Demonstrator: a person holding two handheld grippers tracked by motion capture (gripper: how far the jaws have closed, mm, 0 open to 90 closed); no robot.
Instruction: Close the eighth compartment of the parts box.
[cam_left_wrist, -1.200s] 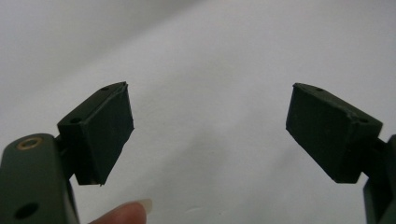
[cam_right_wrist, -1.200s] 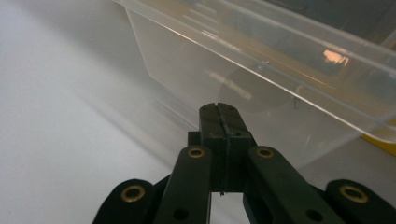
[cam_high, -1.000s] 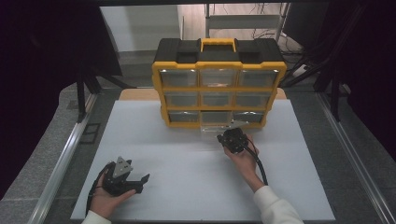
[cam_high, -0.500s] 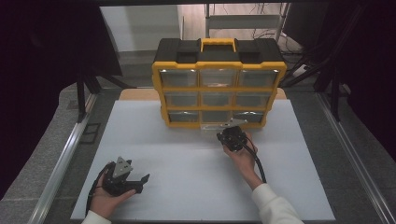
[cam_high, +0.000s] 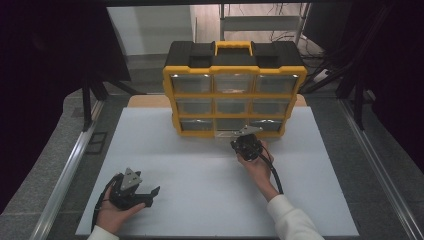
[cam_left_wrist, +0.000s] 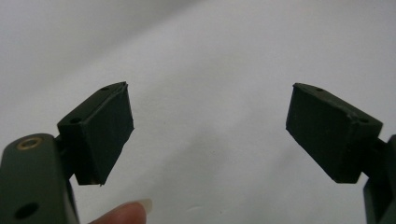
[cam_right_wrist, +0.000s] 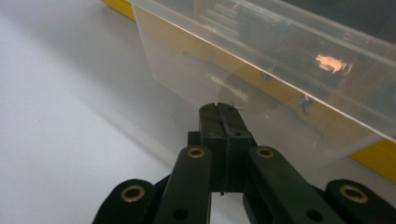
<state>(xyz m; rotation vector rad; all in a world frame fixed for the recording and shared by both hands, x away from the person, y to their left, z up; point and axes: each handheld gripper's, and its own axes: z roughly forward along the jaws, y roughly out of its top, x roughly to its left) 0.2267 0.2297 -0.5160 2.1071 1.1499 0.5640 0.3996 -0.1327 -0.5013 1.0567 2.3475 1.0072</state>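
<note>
A yellow and black organizer cabinet (cam_high: 234, 95) stands upright at the far middle of the white table (cam_high: 200, 200), its front made of three rows of clear drawers. The bottom middle drawer (cam_high: 231, 131) is drawn partway out toward the near side, and in the right gripper view its clear plastic front wall (cam_right_wrist: 261, 98) stands tilted just beyond the jaw tips, with small metal parts dimly visible through it. The right gripper (cam_high: 247, 145), held in the person's right hand (cam_high: 260, 167), sits directly in front of that drawer, just right of the table's centre line; its jaws are pressed together with no gap between the pads, and they meet the drawer's front wall, though whether a lip or tab is pinched between them cannot be told. The left gripper (cam_high: 131, 190) rests in the person's left hand (cam_high: 115, 215) at the near left of the table, well apart from the cabinet; its jaws stand wide apart with nothing between them, and in the left gripper view bare table surface lies beyond.
</note>
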